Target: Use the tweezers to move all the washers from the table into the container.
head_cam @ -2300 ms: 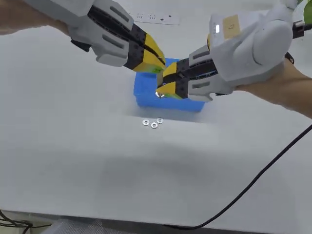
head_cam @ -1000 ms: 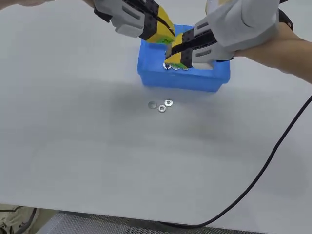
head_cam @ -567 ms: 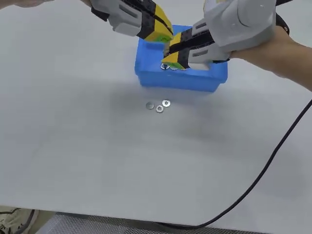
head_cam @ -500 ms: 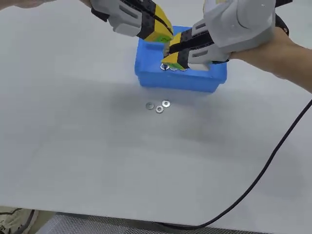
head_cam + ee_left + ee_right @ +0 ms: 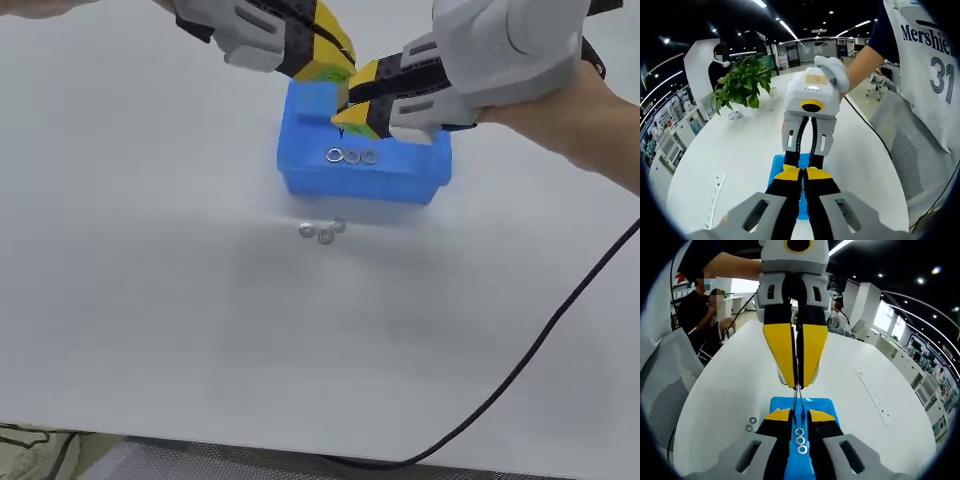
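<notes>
Tweezers [image 5: 798, 400], thin metal, clamped in L fingers [image 5: 782, 355]; R fingers [image 5: 778, 416] slightly apart round tips.

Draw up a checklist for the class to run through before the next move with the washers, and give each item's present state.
1. Grip: left gripper shut on tweezers: ok.
2. Squeeze: right gripper jaws apart: ok.
3. Tips: tweezers empty: cannot tell.
4. Target: container upright, three washers inside: ok.
5. Remaining: table cleared: not ok; three loose washers lie by the container's front wall.
6. Hazard: cable apart from the loose washers: ok.
</notes>
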{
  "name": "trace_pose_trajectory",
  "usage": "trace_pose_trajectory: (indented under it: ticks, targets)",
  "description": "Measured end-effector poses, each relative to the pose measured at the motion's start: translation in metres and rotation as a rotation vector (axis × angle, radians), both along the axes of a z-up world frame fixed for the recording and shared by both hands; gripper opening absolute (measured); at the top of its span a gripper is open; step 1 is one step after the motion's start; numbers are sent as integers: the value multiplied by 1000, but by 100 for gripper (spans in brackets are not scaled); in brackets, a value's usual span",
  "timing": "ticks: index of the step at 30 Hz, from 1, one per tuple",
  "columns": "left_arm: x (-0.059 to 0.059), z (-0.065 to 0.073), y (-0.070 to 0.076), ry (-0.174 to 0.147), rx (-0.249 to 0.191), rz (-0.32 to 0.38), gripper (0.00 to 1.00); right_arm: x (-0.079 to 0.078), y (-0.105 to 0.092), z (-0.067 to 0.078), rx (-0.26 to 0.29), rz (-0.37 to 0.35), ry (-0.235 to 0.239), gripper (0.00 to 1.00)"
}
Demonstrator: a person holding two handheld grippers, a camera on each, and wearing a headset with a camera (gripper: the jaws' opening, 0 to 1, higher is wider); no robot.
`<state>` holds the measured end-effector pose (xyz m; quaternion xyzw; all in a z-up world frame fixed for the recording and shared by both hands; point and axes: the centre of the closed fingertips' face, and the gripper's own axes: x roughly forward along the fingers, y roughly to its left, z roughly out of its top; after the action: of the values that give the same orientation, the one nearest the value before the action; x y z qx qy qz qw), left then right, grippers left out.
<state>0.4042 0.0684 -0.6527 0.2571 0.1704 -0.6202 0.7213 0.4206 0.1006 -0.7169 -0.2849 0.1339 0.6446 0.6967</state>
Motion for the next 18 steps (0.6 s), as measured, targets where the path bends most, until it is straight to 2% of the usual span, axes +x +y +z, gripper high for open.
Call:
trace_pose_trajectory:
  ticks: [9,18]
  targets:
    - [-19,19,-4,-24,-2,14,5,-16,-4,19,2,15,-38,13]
    - [-39,27,-7,-34,11,-7,5,-39,-6,28,-12,41,-59,13]
